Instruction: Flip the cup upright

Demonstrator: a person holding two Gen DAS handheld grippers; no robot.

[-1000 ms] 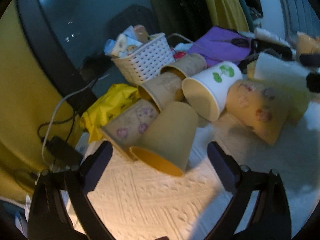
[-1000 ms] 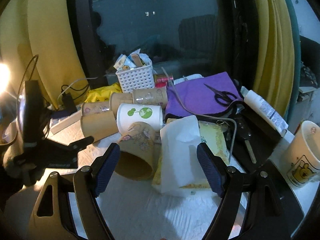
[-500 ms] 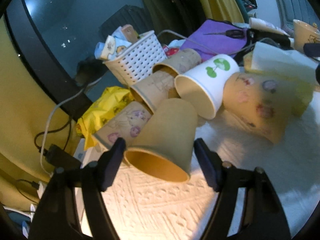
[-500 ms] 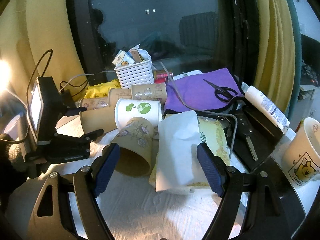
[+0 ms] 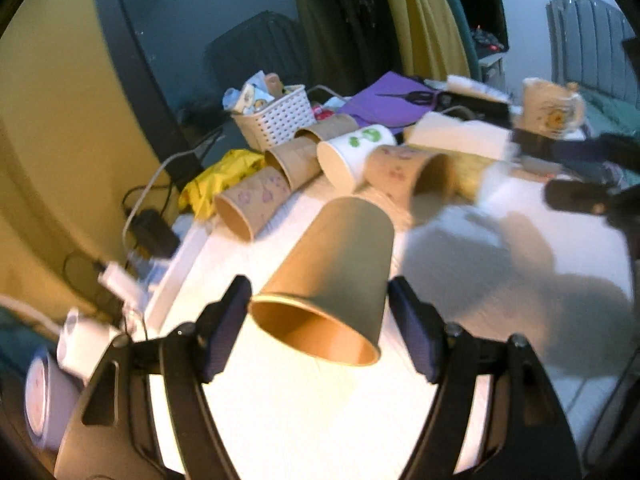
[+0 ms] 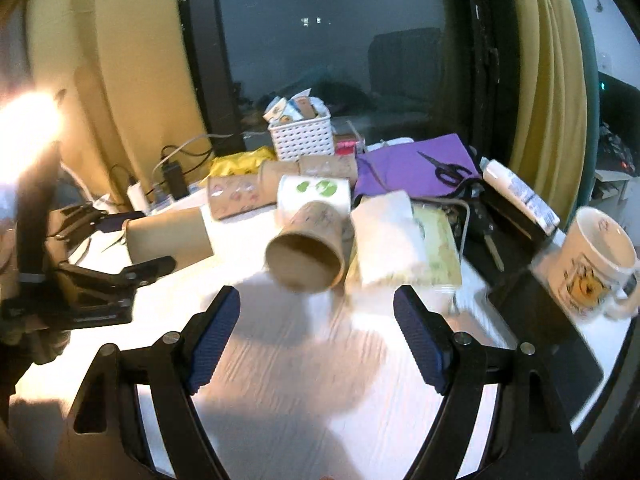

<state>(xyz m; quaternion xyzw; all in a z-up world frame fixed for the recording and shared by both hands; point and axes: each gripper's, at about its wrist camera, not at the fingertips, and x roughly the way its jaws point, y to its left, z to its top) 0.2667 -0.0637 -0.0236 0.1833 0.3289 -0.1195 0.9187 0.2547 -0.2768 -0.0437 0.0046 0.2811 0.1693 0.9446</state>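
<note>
Kraft paper cup (image 5: 332,280): plain brown, lower centre of the left wrist view, lying tilted with its open mouth toward the camera and its base pointing up and away; it appears clear of the pile behind it.
Left gripper (image 5: 320,320): its two blue pads sit against the cup's opposite sides near the rim, so I judge it pinching the cup.
Right gripper (image 6: 316,340): fingers spread wide at the bottom of the right wrist view, nothing between them, over the white table (image 6: 300,380).
Same cup, other view (image 6: 168,236): left of the frame, held on its side by the black left tool.
Step in hand: I judge the cup grasped and ready to be turned mouth-up.
Doing it well: squeeze lightly, since thin paper walls buckle; roll the wrist until the rim faces up, lower the base flat onto bare table, then release.
Risk: the pile lies close behind, so turn the cup on the near side of it.
Paper cups lying in the pile: five, one white with green leaves (image 6: 316,196), one patterned with its mouth toward the right gripper (image 6: 308,256).
Mug (image 6: 592,268): one, upright, right edge.
Basket (image 6: 302,140): one, white, upper centre.
Scissors (image 6: 448,168): one pair on purple cloth.
</note>
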